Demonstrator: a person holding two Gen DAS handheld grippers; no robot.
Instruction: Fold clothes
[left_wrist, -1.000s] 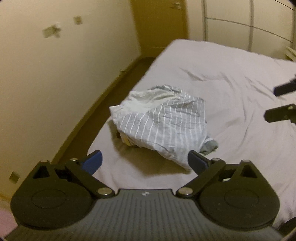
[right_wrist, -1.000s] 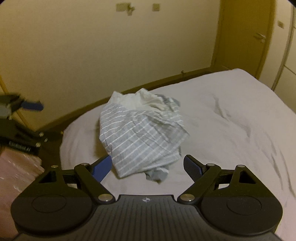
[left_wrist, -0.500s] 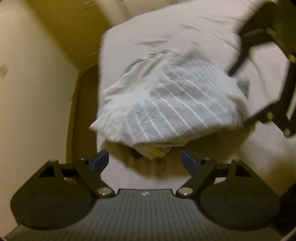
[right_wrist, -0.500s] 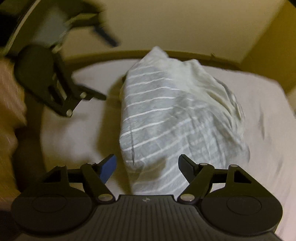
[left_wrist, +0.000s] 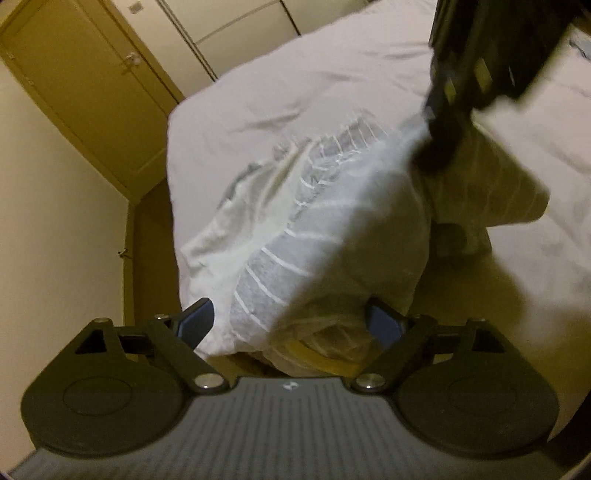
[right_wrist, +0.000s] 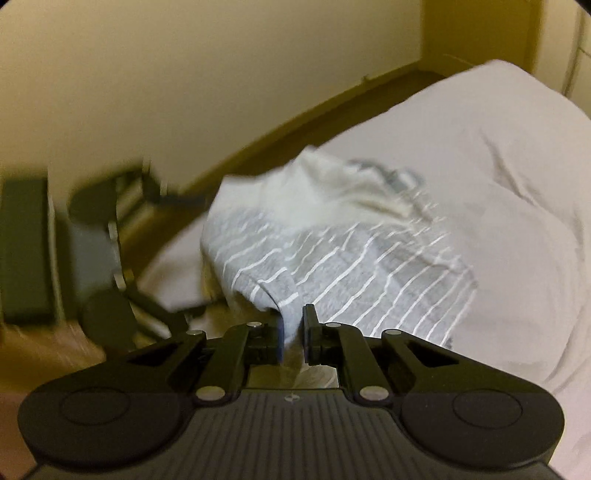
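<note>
In your left wrist view, the left gripper (left_wrist: 288, 325) has its jaws spread wide, straddling the near end of the striped garment (left_wrist: 314, 229) at lower centre without pinching it. The garment is a crumpled heap of soft grey knit with thin white stripes, its paler inside showing in places, lying on the bed (left_wrist: 295, 74) near the corner that meets the brown floor at the left. Something pale with a yellow band peeks out under the heap; what it is cannot be told. At upper right the right gripper (left_wrist: 454, 110), blurred, presses onto the far side of the cloth.

In your right wrist view, the right gripper (right_wrist: 293, 325) has its jaws clenched on a folded edge of the striped garment (right_wrist: 332, 266) at lower centre. The cloth bunches in loose ridges across the middle of the frame, on a smooth, lightly creased sheet. The left gripper (right_wrist: 122, 258) appears blurred at the left edge.

Judging by this, folding has barely begun: you hold one edge, nothing is spread flat, and no fold is made. Opening it out and every fold remain.
</note>
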